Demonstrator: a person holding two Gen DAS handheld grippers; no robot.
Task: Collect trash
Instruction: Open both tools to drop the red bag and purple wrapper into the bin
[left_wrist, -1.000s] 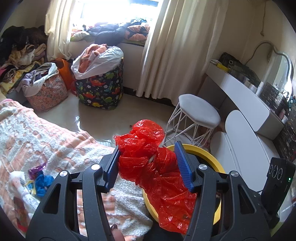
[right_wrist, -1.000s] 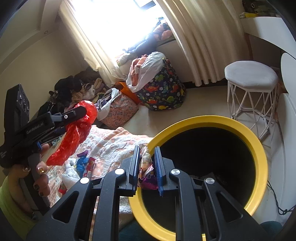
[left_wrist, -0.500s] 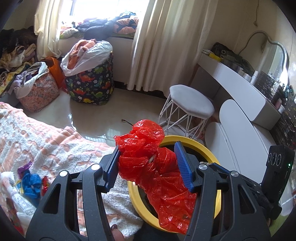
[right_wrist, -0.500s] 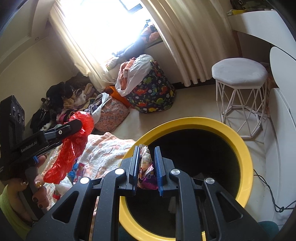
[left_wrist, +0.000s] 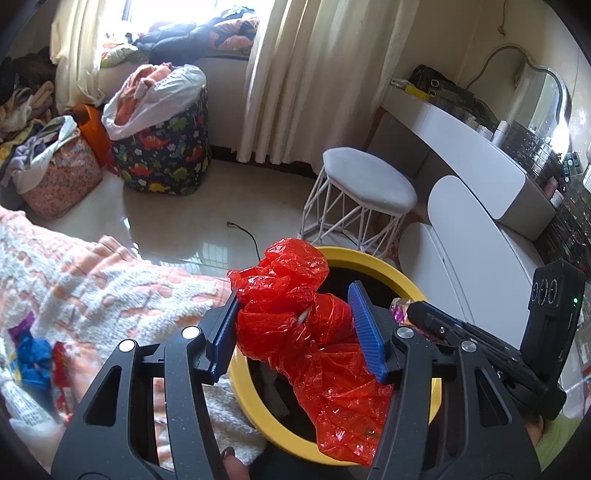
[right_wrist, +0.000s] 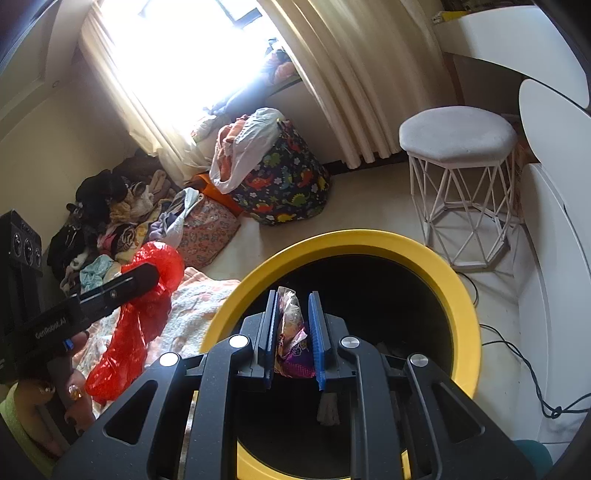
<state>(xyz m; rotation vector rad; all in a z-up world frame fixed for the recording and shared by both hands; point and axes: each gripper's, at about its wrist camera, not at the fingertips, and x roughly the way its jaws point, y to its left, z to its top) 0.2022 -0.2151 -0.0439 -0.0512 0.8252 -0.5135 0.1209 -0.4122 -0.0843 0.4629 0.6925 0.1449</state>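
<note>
My left gripper (left_wrist: 295, 299) is shut on a crumpled red plastic bag (left_wrist: 314, 332), which hangs over the near rim of the yellow-rimmed black bin (left_wrist: 373, 258). My right gripper (right_wrist: 293, 301) is shut on a crinkled snack wrapper (right_wrist: 291, 332) and holds it above the dark opening of the bin (right_wrist: 373, 240). In the right wrist view the red bag (right_wrist: 136, 317) and the left gripper's black body show at the left, beside the bin. Loose wrappers (left_wrist: 35, 354) lie on the blanket at the lower left.
A peach and white blanket (left_wrist: 92, 284) covers the bed left of the bin. A white wire stool (left_wrist: 365, 184) stands behind the bin, with a white dressing table (left_wrist: 472, 155) at the right. Full laundry bags (left_wrist: 162, 140) sit by the curtains. A cable (right_wrist: 517, 350) runs over the floor.
Both grippers have moved forward and lower towards the bin with their loads. The bin's rim now sits fuller under each gripper; the right gripper has come into the left wrist view.
</note>
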